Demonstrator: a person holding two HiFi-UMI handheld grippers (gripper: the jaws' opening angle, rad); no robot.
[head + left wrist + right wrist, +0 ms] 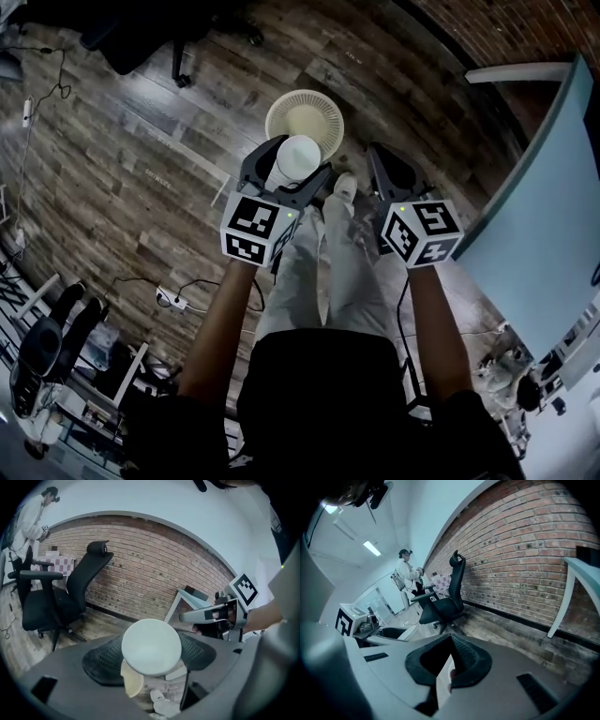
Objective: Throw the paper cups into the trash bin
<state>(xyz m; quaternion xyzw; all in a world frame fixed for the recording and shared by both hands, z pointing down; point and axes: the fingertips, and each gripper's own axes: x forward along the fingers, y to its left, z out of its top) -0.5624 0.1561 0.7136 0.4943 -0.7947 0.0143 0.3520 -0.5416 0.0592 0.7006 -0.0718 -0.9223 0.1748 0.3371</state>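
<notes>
One paper cup (151, 646) pinched in left gripper (293, 164) jaws | right gripper (382, 161) jaws pressed together; empty

Overhead and jaw-level views sharing cup (298, 157)

The left forearm (220, 319) and right forearm (436, 319) reach forward side by side (both bare). The left gripper (294, 165) clamps a white paper cup (300, 150). The right gripper (382, 155) holds nothing, its jaw tips together.

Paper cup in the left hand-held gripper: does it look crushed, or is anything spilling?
Nothing stands out. The paper cup sits between the left hand-held gripper's jaws with a round, undented outline, nothing spills, and the trash bin stands upright below.
</notes>
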